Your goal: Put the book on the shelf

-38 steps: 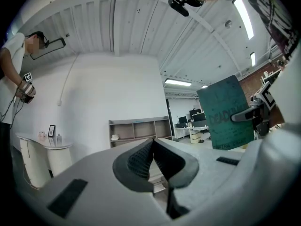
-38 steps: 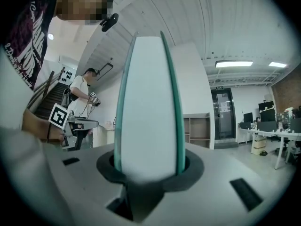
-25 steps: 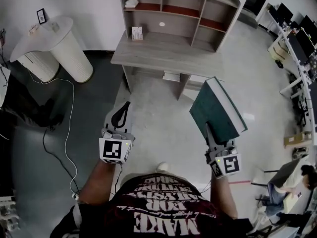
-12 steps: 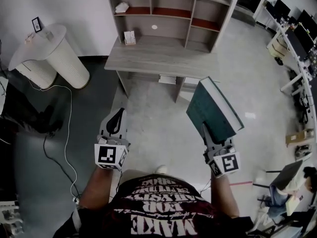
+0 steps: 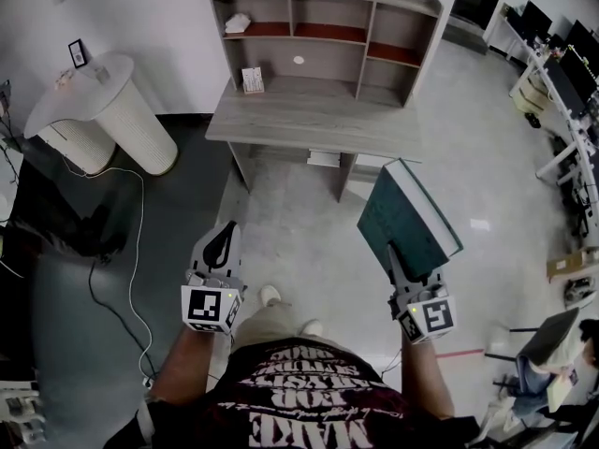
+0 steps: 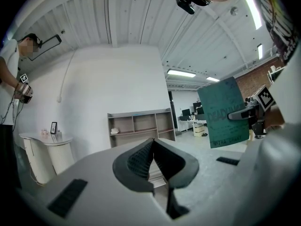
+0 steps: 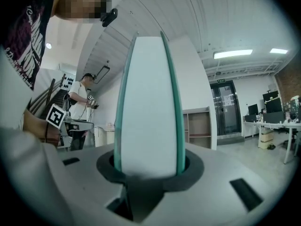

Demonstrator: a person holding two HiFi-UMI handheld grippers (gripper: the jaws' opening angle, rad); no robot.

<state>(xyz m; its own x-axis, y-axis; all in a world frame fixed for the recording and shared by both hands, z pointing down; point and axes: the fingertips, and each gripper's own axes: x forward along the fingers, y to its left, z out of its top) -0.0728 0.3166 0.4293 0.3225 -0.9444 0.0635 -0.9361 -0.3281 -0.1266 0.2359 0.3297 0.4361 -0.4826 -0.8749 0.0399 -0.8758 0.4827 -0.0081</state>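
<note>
on the pale floor (image 5: 299,241), a thick teal hardback book (image 5: 402,221) stands upright.

In the right gripper view the book (image 7: 148,107) stands across the middle and hides the left part of the shelf (image 7: 200,126) behind it. The near end of the book is sunk between the jaws of the right gripper (image 5: 409,279). The title on its cover is too blurred to read in the left gripper view. On the shelf, a white object (image 5: 238,22) and a small boxy item (image 5: 252,80) are too small to tell. A person (image 5: 588,337) at the right is cut off by the picture's edge.
</note>
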